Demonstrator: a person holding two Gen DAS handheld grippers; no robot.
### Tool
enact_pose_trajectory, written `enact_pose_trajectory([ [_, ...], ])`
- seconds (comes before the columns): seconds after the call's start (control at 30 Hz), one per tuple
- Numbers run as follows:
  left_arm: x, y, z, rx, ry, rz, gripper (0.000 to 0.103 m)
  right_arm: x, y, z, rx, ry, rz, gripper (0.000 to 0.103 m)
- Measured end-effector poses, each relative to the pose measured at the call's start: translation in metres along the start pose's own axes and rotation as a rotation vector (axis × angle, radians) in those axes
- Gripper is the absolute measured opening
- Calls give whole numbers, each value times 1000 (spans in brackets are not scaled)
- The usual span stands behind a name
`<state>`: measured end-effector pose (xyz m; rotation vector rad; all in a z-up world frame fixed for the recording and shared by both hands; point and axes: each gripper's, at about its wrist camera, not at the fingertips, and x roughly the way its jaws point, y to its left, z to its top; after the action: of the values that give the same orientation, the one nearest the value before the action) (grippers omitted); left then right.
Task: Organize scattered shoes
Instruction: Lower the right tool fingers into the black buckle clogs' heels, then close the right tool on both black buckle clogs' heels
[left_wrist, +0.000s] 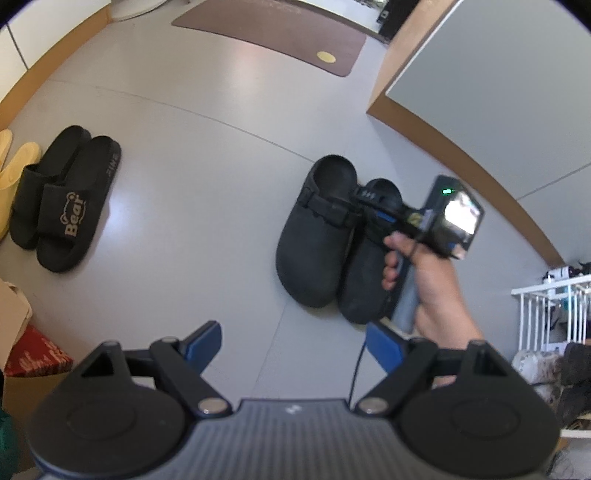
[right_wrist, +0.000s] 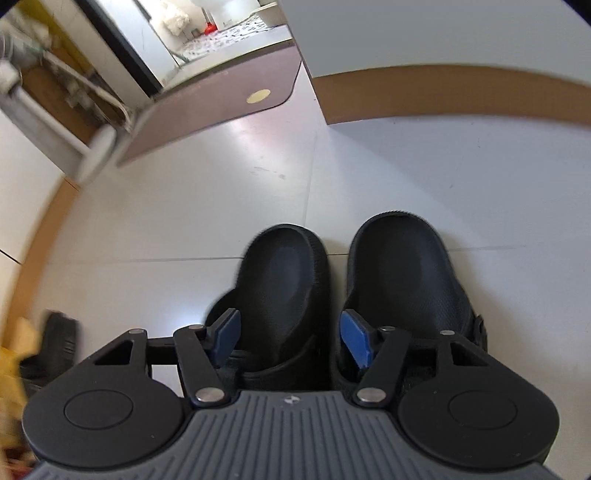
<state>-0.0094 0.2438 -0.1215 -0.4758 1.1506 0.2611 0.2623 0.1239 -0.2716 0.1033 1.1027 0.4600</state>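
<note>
The pair of black matte clogs (right_wrist: 332, 295) stands side by side on the pale grey tiled floor (right_wrist: 221, 206). The right gripper (right_wrist: 291, 338) hangs over the left one, its jaws straddling that clog without pressing it. The left gripper (left_wrist: 293, 345), jaws released and empty, hovers nearer; beyond its left jaw lies a pair of black "Bear" slides (left_wrist: 62, 199).

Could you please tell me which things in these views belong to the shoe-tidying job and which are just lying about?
Part of the job:
- black clogs, a pair side by side, under the right gripper
- black Bear slides
- yellow slippers
- left gripper, open and empty

Just lying about:
- brown mat
- white rack
- red box
</note>
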Motion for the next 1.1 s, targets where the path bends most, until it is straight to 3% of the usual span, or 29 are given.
enact_pose_trajectory([
  [0.1,-1,2,1,-3,-3,-1,87,7,9,-4,-79,-3,-87,47],
  [0.23,3,4,2,-8,1,19,87,8,7,-4,-147,21,-91,31],
  [0.6,10,-12,-4,39,7,35,86,-1,-14,1,-158,140,-20,26],
  [0.83,15,-25,-14,91,25,40,85,-14,-39,-9,-50,238,-19,23],
  [1.1,21,-32,-20,148,39,54,85,-38,-65,-35,-26,330,-65,22],
])
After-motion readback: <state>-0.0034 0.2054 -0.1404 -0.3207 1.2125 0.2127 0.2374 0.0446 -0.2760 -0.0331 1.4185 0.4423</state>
